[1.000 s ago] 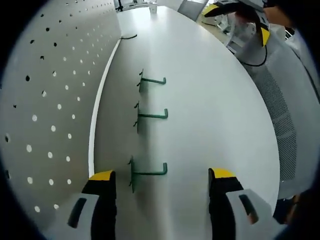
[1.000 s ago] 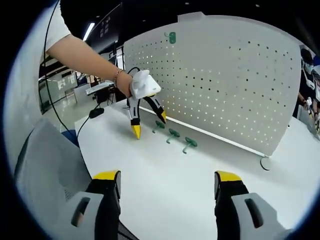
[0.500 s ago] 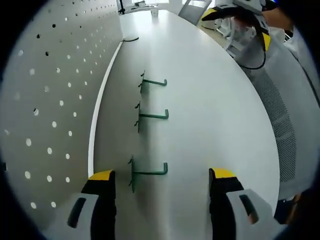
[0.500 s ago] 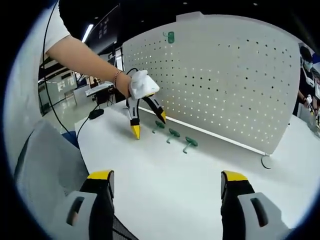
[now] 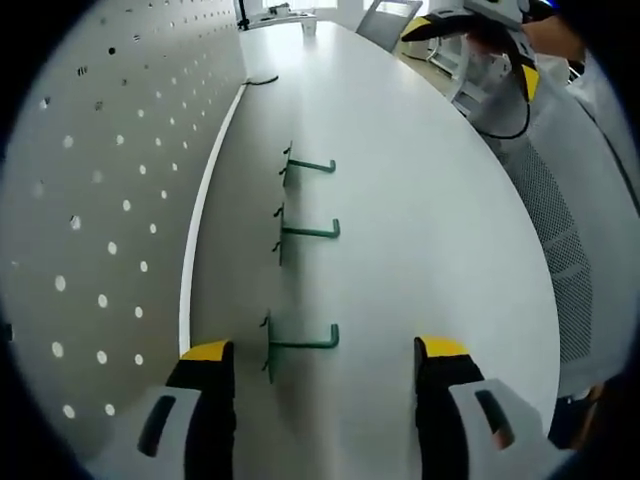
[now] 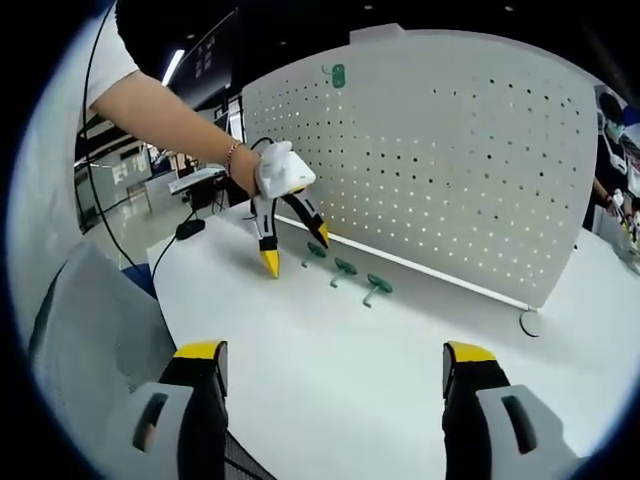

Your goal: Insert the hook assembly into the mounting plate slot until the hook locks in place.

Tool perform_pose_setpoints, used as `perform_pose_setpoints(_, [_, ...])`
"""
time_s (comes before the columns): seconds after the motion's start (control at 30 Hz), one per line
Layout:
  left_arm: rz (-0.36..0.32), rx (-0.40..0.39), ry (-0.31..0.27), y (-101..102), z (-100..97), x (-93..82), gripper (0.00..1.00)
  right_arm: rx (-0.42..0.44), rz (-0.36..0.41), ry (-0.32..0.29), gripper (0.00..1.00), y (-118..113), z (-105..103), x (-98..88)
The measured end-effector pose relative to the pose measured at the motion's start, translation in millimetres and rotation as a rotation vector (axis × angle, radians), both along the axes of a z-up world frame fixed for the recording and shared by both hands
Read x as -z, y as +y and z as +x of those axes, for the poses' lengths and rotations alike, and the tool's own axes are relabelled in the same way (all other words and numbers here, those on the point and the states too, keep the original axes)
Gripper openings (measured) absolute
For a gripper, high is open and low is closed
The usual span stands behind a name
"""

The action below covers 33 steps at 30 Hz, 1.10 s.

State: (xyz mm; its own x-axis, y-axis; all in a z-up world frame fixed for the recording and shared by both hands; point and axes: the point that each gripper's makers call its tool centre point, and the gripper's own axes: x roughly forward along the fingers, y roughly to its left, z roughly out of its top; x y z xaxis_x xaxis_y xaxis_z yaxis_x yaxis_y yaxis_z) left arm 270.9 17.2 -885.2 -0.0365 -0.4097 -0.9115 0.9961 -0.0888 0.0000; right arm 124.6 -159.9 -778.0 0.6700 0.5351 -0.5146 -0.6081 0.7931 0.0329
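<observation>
Three green hooks lie in a row on the white table [image 5: 420, 220] by the foot of the white pegboard [image 5: 90, 180]: the near hook [image 5: 300, 345], the middle hook [image 5: 308, 232] and the far hook [image 5: 310, 167]. My left gripper [image 5: 323, 350] is open just above the table, and the near hook lies between its jaws, untouched. In the right gripper view a hand holds this left gripper [image 6: 296, 250] over the end of the row of hooks [image 6: 344, 268]. Another green hook [image 6: 337, 75] hangs high on the pegboard [image 6: 450, 170]. My right gripper [image 6: 335, 352] is open and holds nothing, well back from the hooks.
A grey mesh chair [image 6: 90, 330] stands at the table's edge. It also appears in the left gripper view as the chair [image 5: 560, 230]. A black cable [image 6: 185, 230] runs off the table's far end. The pegboard's round foot [image 6: 530, 322] rests on the table at the right.
My right gripper's jaws stand slightly wider apart than a second ago. The left gripper view has shifted a little; the hooks have not moved.
</observation>
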Motion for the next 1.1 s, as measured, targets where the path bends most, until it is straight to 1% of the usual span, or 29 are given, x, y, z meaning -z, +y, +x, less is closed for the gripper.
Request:
perform_pose_setpoints(0.1, [-0.005, -0.012, 0.001, 0, 2.3, -0.6, 0.72, 0.001, 0.001, 0.001, 0.86, 0, -1, 0.1])
perform_pose_setpoints(0.17, [-0.015, -0.038, 0.001, -1, 5.7, -2.0, 0.67, 0.003, 0.004, 0.002, 0.85, 0, -1, 0.2])
perform_pose_setpoints(0.23, [-0.014, -0.043, 0.0, 1, 7.8, -2.8, 0.62, 0.005, 0.006, 0.001, 0.85, 0, 0, -0.1])
perform_pose_setpoints(0.4, [-0.015, -0.048, -0.003, 3, 7.8, -4.0, 0.57, 0.014, 0.012, 0.0, 0.85, -2, 1, -1.6])
perform_pose_setpoints(0.53, [-0.011, -0.05, -0.004, 8, 12.1, -5.0, 0.44, 0.017, 0.017, -0.001, 0.85, -1, 1, -2.6])
perform_pose_setpoints(0.7, [-0.018, -0.065, -0.006, 8, 12.6, -5.3, 0.41, 0.018, 0.022, -0.003, 0.84, -1, 2, -3.2])
perform_pose_setpoints(0.77, [-0.018, -0.08, -0.008, 8, 15.6, -5.1, 0.37, 0.017, 0.023, -0.002, 0.84, 0, 2, -3.4])
perform_pose_setpoints(0.83, [-0.026, -0.128, -0.01, 7, 21.6, -5.9, 0.32, 0.018, 0.023, 0.0, 0.83, -1, 2, -3.2])
perform_pose_setpoints(1.1, [-0.013, -0.143, -0.022, 7, 26.6, -4.8, 0.23, 0.028, 0.028, -0.001, 0.83, -2, 3, -4.0])
